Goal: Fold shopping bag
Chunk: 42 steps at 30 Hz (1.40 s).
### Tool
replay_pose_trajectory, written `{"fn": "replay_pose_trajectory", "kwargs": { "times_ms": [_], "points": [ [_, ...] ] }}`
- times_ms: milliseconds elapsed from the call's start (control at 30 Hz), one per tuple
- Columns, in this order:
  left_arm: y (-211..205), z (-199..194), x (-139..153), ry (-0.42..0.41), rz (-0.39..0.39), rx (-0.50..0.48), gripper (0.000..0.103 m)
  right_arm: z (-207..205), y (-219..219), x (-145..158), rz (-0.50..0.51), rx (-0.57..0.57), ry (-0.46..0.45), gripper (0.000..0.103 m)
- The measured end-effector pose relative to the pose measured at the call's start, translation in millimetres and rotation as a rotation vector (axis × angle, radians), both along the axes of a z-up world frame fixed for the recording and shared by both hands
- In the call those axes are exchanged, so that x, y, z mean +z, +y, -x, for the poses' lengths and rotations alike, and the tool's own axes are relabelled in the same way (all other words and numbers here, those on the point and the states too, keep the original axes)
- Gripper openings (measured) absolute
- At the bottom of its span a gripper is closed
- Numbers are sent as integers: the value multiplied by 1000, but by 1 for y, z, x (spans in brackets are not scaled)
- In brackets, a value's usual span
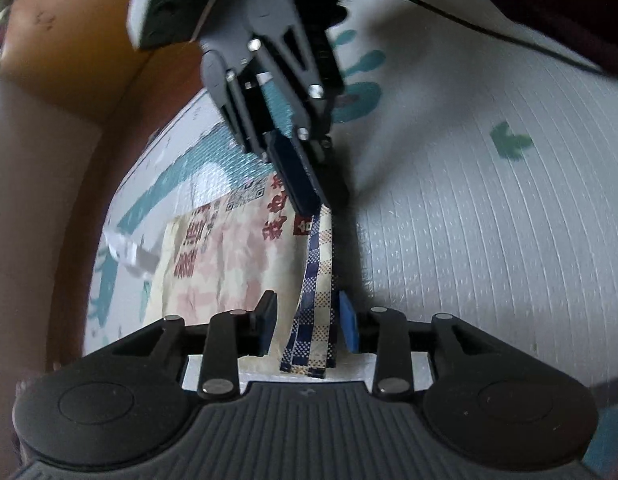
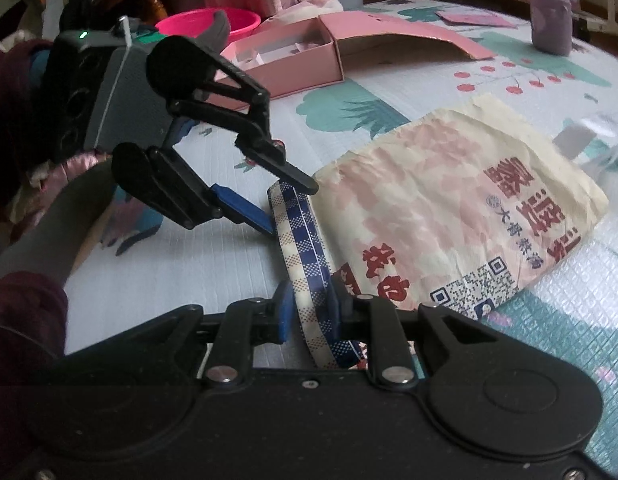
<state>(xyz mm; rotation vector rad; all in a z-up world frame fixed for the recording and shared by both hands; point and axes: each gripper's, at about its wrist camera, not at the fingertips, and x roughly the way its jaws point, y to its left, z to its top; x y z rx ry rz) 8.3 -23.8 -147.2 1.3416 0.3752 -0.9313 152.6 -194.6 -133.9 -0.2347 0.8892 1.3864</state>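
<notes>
A cream and pink shopping bag (image 2: 449, 200) with red lettering lies flat on the printed mat; in the left wrist view the bag (image 1: 229, 264) sits left of centre. Its blue-and-white checked handle (image 2: 305, 248) stretches between both grippers. My right gripper (image 2: 309, 308) is shut on the handle, and in the left wrist view the right gripper (image 1: 309, 200) pinches the handle's (image 1: 317, 272) far end. My left gripper (image 1: 309, 324) straddles the handle with its pads standing apart from it. Seen from the right wrist, the left gripper (image 2: 293, 208) is open around the loop's end.
On the mat (image 2: 389, 92) behind the bag lie an open pink box (image 2: 289, 64), a pink bowl (image 2: 209, 24) and a purple bottle (image 2: 551, 20). A dark red sleeve (image 2: 25, 320) holds the left gripper. A black cable (image 1: 469, 24) crosses the mat's far side.
</notes>
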Motion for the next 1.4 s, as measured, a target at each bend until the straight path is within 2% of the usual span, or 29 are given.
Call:
{"fn": "replay_pose_trajectory", "kwargs": {
  "times_ms": [133,200,267,300,367,433,467,567,633,667,700,767,900,967,1033,1067,1167,1200,1333,1400],
  "points": [
    [0,-6,2,25,-16,-21,32,-8,-5,-4,-25,-19,71,17],
    [4,-24,11,156,60,82,27,-12,-7,-7,-42,-27,106,17],
    [8,-32,13,219,94,108,22,-15,-9,-10,-56,-33,129,17],
    [11,-42,17,290,136,160,21,-15,-10,-10,-61,-34,134,17],
    [13,-50,19,351,172,217,19,-13,-9,-9,-64,-32,119,16],
    [17,-59,21,426,227,303,18,-5,-6,-4,-52,-31,68,17],
    [19,-60,21,455,259,344,18,3,-4,0,-36,-12,3,20],
    [27,-65,22,533,348,456,18,36,3,8,32,76,-223,43],
    [29,-67,23,557,372,489,18,52,6,10,73,119,-330,43],
    [30,-67,24,574,382,511,18,52,5,12,83,116,-332,41],
    [31,-66,27,607,393,539,18,52,4,14,99,110,-333,31],
    [32,-66,30,646,398,571,18,52,1,17,122,93,-326,24],
    [36,-78,34,724,435,622,18,29,-5,14,75,-23,-153,22],
    [33,-78,34,704,409,593,18,32,-3,14,89,-12,-184,22],
    [20,-66,33,608,322,528,18,43,3,15,119,19,-264,22],
    [16,-64,32,593,307,525,18,52,9,16,140,46,-332,22],
    [13,-66,31,593,302,534,17,80,26,16,163,145,-584,22],
    [16,-68,31,608,313,538,17,85,29,16,158,171,-638,22],
    [21,-77,30,651,337,541,17,95,35,12,123,240,-749,22],
    [22,-79,29,660,344,539,17,94,34,10,120,252,-758,20]
  ]
}}
